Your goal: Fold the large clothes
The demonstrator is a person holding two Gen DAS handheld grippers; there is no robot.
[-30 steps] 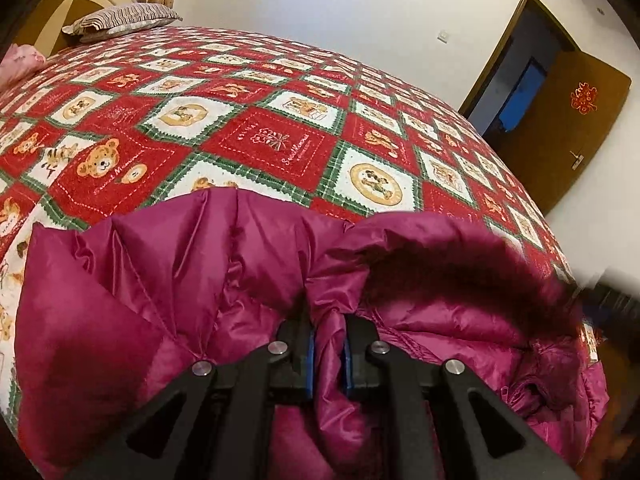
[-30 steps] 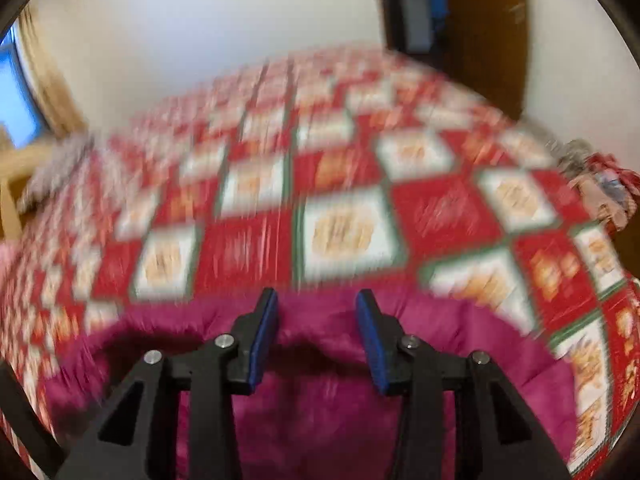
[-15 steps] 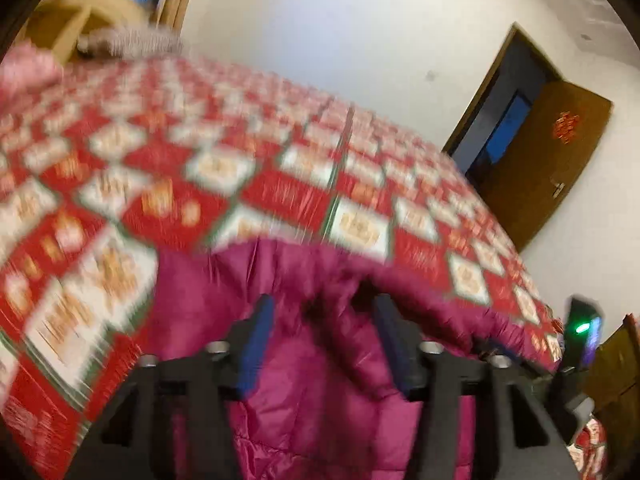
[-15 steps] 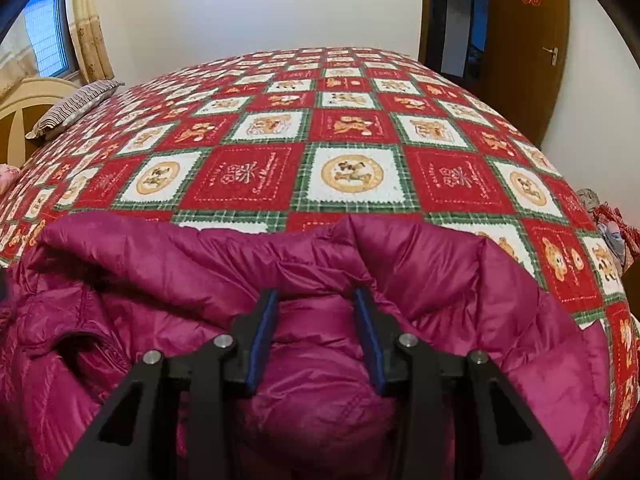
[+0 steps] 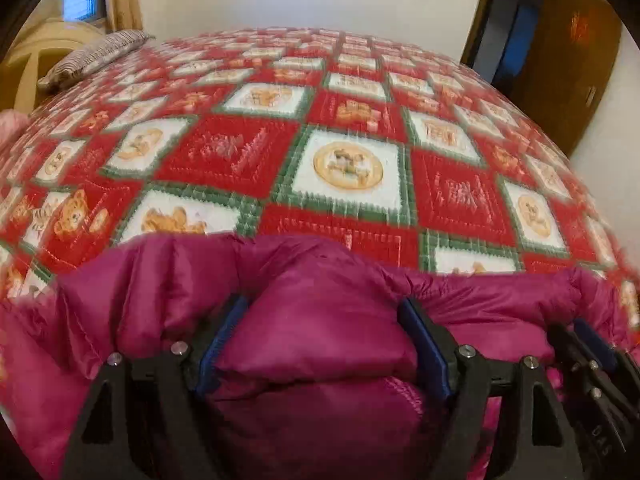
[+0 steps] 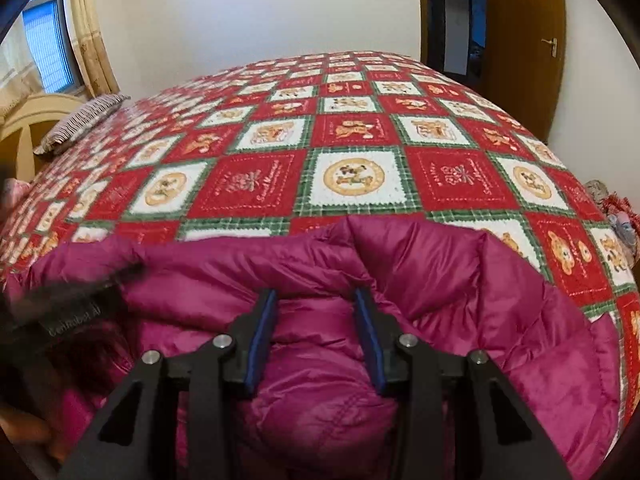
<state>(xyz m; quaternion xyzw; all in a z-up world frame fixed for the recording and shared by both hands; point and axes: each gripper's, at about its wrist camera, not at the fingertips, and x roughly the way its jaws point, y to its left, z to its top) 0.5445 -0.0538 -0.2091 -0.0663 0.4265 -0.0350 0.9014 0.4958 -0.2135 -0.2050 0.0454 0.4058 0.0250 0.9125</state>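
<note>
left gripper [image 5: 324, 344], seen from the left wrist, has just been spreading its jaws; a puffy fold of the magenta quilted down jacket [image 5: 320, 360] bulges between the blue pads, which no longer seem to pinch it, so i judge it released. the jacket lies bunched at the near edge of the red, white and green patchwork bedspread [image 5: 352, 168].

from the right wrist, the right gripper [image 6: 316, 336] stands part open astride a padded ridge; whether it bites i cannot tell. the jacket [image 6: 440, 280] runs long from side to side across the view. it looks light, soft, springy and slippery, so take it at a seam or hem.
</note>
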